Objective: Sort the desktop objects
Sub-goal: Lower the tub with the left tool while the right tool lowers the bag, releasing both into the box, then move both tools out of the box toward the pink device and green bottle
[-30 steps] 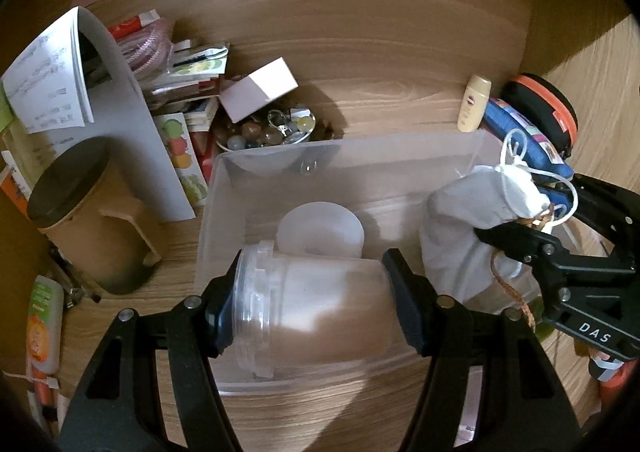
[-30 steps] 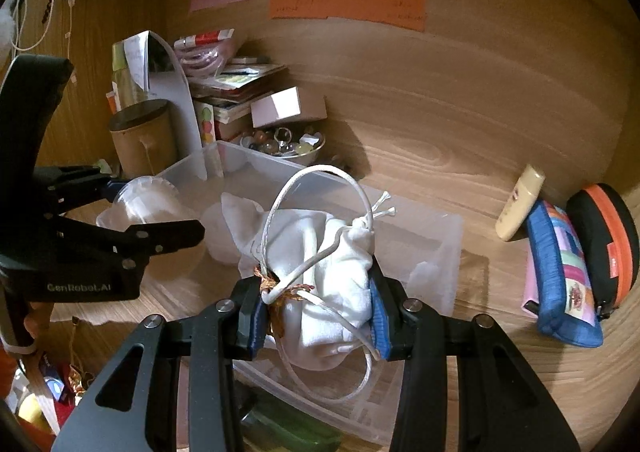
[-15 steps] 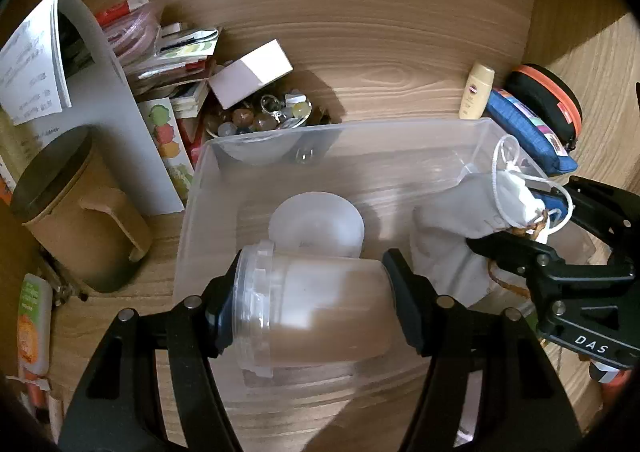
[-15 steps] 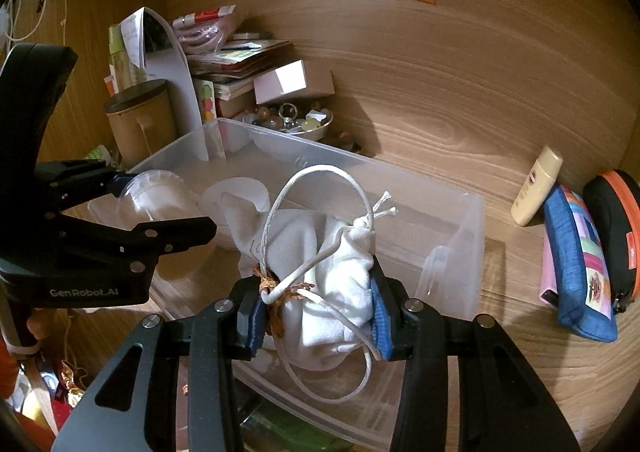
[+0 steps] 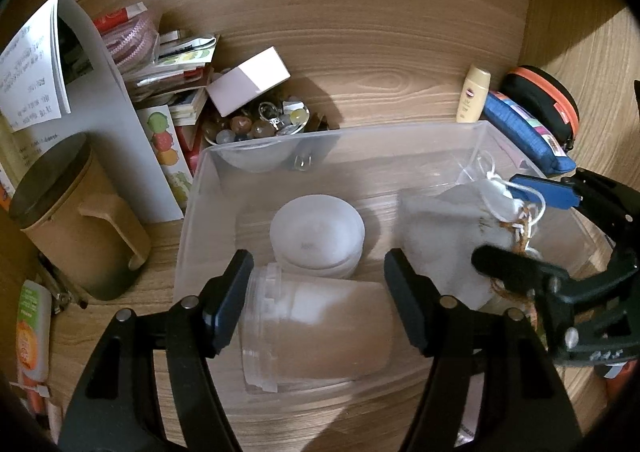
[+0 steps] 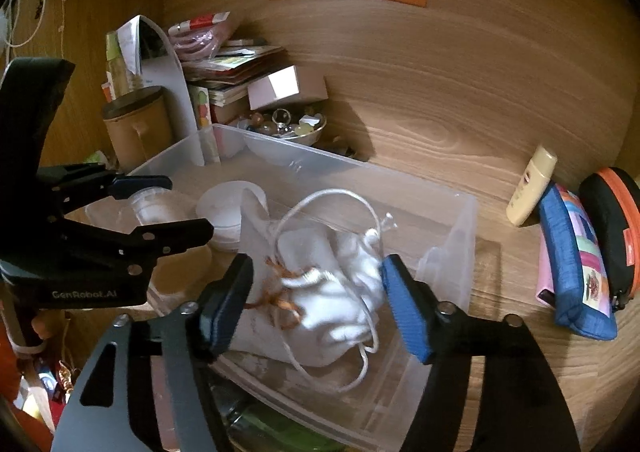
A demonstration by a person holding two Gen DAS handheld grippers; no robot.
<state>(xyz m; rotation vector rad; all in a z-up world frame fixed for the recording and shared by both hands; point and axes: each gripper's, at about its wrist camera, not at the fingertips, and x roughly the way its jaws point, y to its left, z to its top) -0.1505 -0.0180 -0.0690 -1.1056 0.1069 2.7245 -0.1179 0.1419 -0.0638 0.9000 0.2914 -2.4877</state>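
Both our hand-held grippers stand wide: the left (image 5: 318, 298) straddling the jar (image 5: 316, 332) lying crosswise, the right (image 6: 316, 302) around the pouch (image 6: 332, 292), inside the bin (image 5: 192, 212).

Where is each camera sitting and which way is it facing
Left wrist: sits on the left tool, looking down into the clear bin at the plastic jar; its own open fingers show, and the right tool.
Right wrist: sits on the right tool, looking across the bin toward the wooden back wall; its open fingers flank the white drawstring pouch, and the left tool shows.
Shared: bin, pouch, round lid.
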